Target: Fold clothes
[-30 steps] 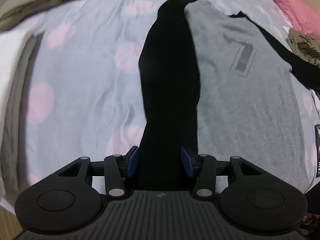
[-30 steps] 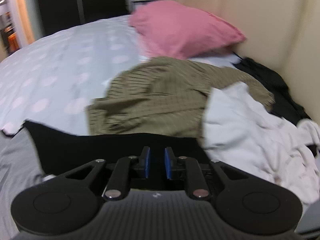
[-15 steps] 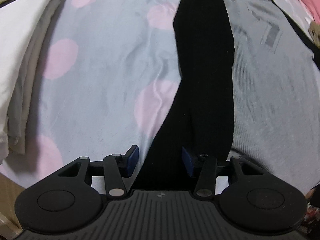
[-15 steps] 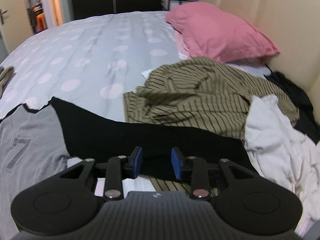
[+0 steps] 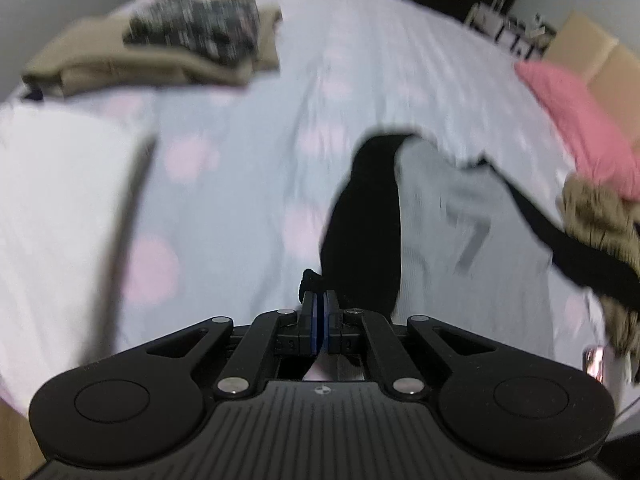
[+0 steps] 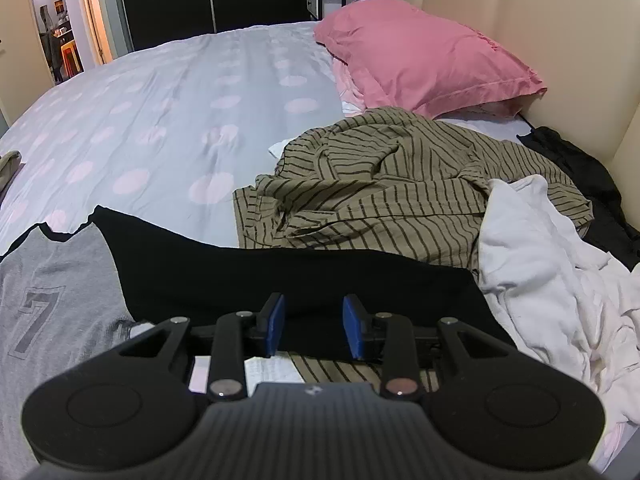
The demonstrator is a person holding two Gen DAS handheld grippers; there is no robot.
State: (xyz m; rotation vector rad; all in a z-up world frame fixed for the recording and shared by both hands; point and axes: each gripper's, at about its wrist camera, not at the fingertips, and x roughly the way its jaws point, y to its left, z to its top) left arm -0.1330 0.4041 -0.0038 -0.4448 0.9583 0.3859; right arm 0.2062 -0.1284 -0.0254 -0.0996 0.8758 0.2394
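Observation:
A grey shirt (image 5: pixel 448 216) with a "7" print and black sleeves lies flat on the dotted bedsheet (image 5: pixel 248 200). My left gripper (image 5: pixel 320 304) is shut on the lower end of the left black sleeve (image 5: pixel 364 220), a small tuft of fabric bunched at its tips; the sleeve runs up from the bed to it. In the right wrist view the grey shirt (image 6: pixel 52 280) is at the left and its right black sleeve (image 6: pixel 280 276) stretches across under my right gripper (image 6: pixel 314 324). That gripper is open, the blue pads apart just above the sleeve.
Folded clothes sit at the left: a beige pile with a dark patterned piece (image 5: pixel 168 52) and a white stack (image 5: pixel 60 200). To the right lie a striped olive shirt (image 6: pixel 380 184), a white garment (image 6: pixel 540 260), a black garment (image 6: pixel 580 160), a pink pillow (image 6: pixel 420 52) and the cream headboard (image 6: pixel 540 20).
My left gripper closed on the left black sleeve and rose, lifting its end off the bed. My right gripper's jaws widened over the right sleeve and stayed nearly in place.

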